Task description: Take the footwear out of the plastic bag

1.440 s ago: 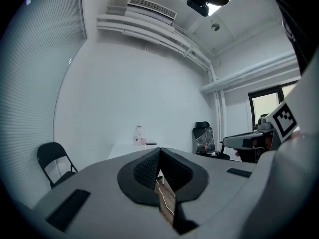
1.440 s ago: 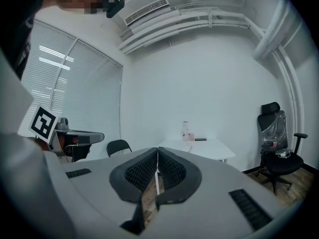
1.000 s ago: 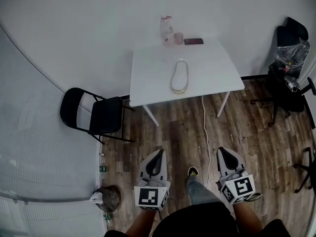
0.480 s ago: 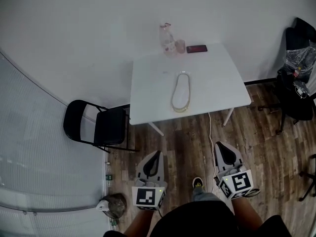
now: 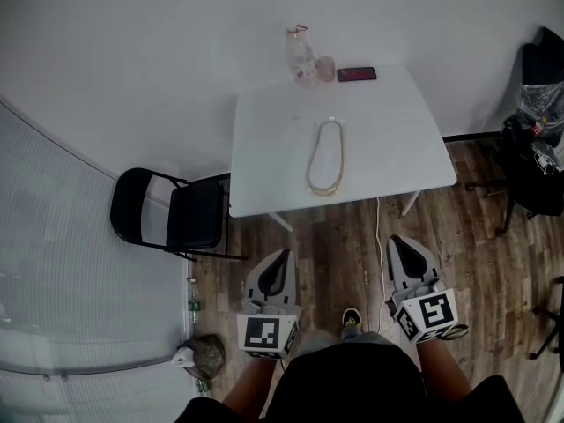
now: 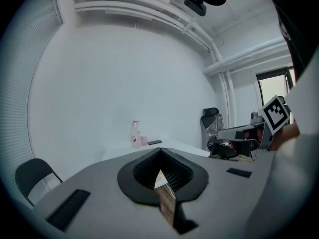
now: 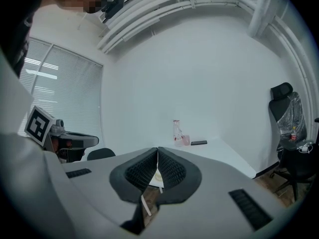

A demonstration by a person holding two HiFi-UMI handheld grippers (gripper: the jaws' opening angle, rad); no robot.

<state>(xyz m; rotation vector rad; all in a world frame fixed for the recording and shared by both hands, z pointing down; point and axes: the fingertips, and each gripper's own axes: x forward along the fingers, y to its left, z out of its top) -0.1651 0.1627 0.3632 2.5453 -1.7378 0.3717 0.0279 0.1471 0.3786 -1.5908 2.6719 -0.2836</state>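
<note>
At the far left we see blinds [image 5: 53, 263], then a black folding chair [image 5: 181, 218] beside the table's left edge, and a grey bundle [image 5: 204, 352] on the wood floor [image 5: 326, 245] near our feet.

The left gripper [image 5: 284, 256] is held low in front of us, over the floor and well short of the table [image 5: 264, 148]. Its jaws are pressed together, with nothing between them.

On the white table a clear bottle [image 5: 300, 55], a pink cup [image 5: 326, 68] and a dark phone [image 5: 356, 74] stand in a row at the far edge. Nearer us, about mid-table, lies a pale oval loop [image 5: 323, 189] with a yellowish rim. It is the only thing there shaped like footwear, but it is too small for us to make out a shoe or a bag. Neither gripper is near it. A white cable [image 5: 379, 236] hangs from the table's near edge to the floor.

The right gripper [image 5: 397, 241] is level with the left, apart from it, and also over the floor. Its jaws are closed on nothing.

At the far right stands a black office chair [image 5: 533, 161] with crinkled clear plastic [image 5: 538, 104] on its back.
</note>
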